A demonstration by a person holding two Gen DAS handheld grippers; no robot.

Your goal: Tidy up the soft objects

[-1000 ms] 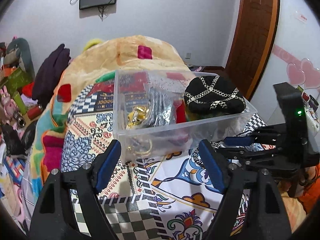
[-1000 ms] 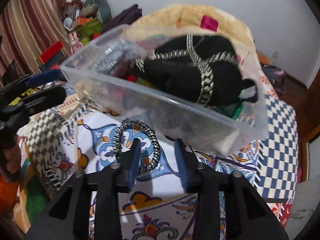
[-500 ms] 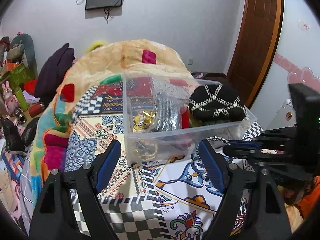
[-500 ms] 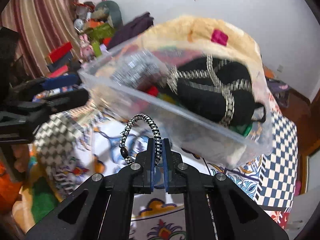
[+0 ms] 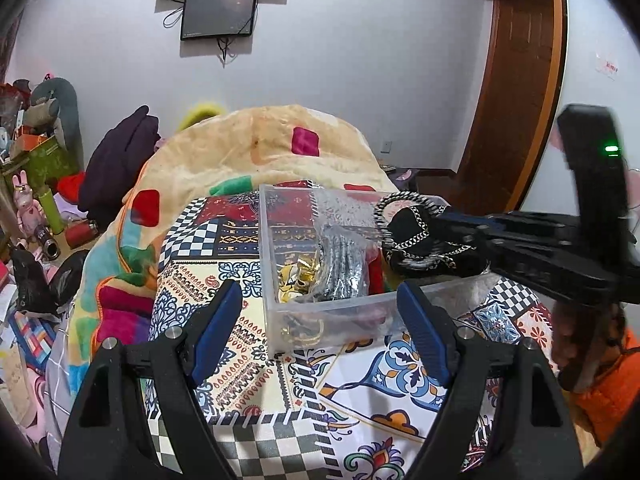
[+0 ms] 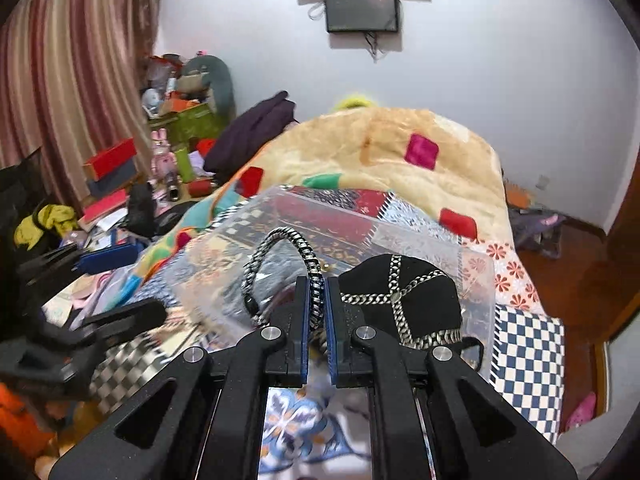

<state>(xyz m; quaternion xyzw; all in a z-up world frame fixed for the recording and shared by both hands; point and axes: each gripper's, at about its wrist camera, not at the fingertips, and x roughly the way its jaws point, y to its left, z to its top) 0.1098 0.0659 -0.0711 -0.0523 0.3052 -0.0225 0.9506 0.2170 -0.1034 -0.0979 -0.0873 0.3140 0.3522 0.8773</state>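
Above clear bin, upright braided hair loop (arch upward) in right gripper.

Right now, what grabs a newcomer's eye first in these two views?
The right gripper, shut on a black-and-white braided loop and holding it above the clear plastic bin on the patterned bedspread. Next, the black cap with silver chain trim at the bin's right end. The left gripper hangs open and empty in front of the bin's near wall.
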